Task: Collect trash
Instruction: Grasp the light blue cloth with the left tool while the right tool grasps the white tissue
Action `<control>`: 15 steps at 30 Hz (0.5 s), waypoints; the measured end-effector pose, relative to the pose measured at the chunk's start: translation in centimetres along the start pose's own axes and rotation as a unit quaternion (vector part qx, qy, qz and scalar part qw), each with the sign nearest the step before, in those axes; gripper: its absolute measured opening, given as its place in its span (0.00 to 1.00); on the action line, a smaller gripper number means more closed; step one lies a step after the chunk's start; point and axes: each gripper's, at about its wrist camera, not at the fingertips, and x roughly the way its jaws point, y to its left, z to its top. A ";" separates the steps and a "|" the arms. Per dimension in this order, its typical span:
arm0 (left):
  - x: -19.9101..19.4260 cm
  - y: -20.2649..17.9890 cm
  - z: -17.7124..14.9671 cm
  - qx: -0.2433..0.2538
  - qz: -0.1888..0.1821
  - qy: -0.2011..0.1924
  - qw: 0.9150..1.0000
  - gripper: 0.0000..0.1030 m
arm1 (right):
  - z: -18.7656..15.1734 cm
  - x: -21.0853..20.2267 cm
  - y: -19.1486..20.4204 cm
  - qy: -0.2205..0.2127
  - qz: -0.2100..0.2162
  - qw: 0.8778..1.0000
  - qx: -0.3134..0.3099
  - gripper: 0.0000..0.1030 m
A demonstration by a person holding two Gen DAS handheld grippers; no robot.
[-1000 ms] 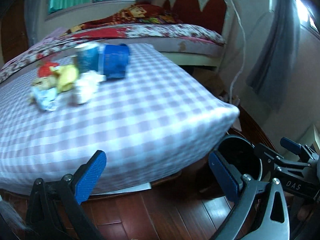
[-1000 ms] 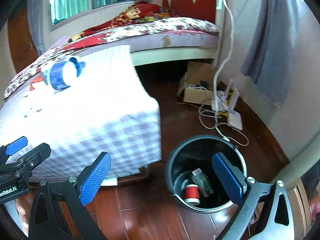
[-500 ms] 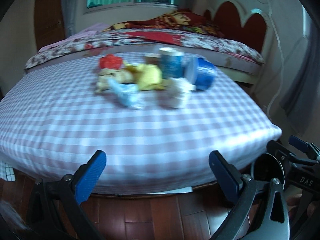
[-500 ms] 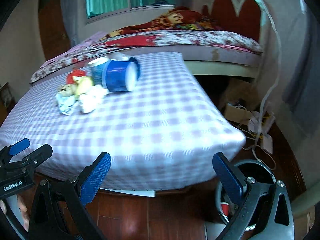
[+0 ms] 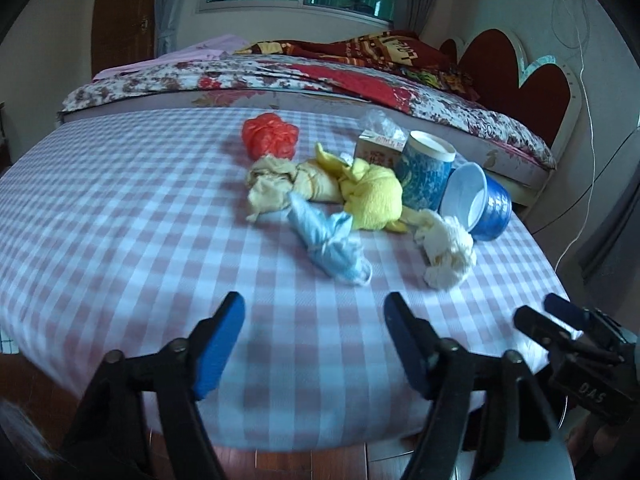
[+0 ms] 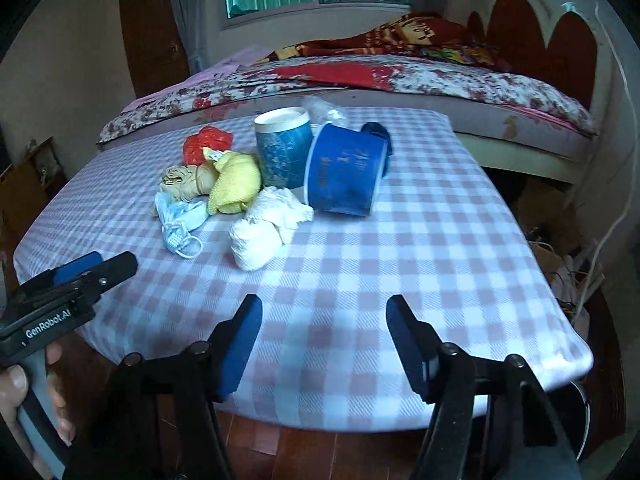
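A pile of trash lies on the checked tablecloth point(image 5: 160, 220): a red plastic bag point(image 5: 270, 140), a beige rag point(image 5: 280, 186), a yellow rag point(image 5: 372, 196), a light blue face mask point(image 5: 328, 240), a white tissue wad point(image 5: 448, 248), an upright blue cup point(image 5: 426, 172), a tipped blue cup point(image 5: 480, 204) and a small carton point(image 5: 378, 150). My left gripper point(image 5: 314, 308) hovers over the near table edge, short of the mask, its jaws closing on nothing. My right gripper point(image 6: 323, 312) is short of the tissue wad point(image 6: 264, 228) and the tipped cup point(image 6: 344, 172), jaws also closing, empty.
A bed point(image 6: 440, 76) with a patterned cover stands right behind the table. The black bin's rim point(image 6: 582, 412) shows on the wooden floor under the table's right corner. Cables and a box point(image 6: 560, 248) lie on the floor to the right. A hand point(image 6: 24, 392) holds the left gripper's handle.
Both views have swung left, away from the bin and toward the table, so the trash pile now sits ahead. Both pairs of jaws stand narrower than before.
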 end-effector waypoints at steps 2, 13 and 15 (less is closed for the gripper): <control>0.4 -0.2 0.4 0.004 -0.002 0.001 1.000 0.67 | 0.8 0.8 0.4 -0.002 0.010 1.000 -0.001 0.64; 3.5 0.2 1.7 -0.003 -0.010 0.020 1.000 0.56 | 3.0 5.0 2.1 0.018 0.051 0.998 -0.013 0.54; 4.0 0.2 1.9 -0.004 -0.013 0.027 1.000 0.52 | 3.2 5.6 2.1 0.021 0.056 0.998 -0.010 0.52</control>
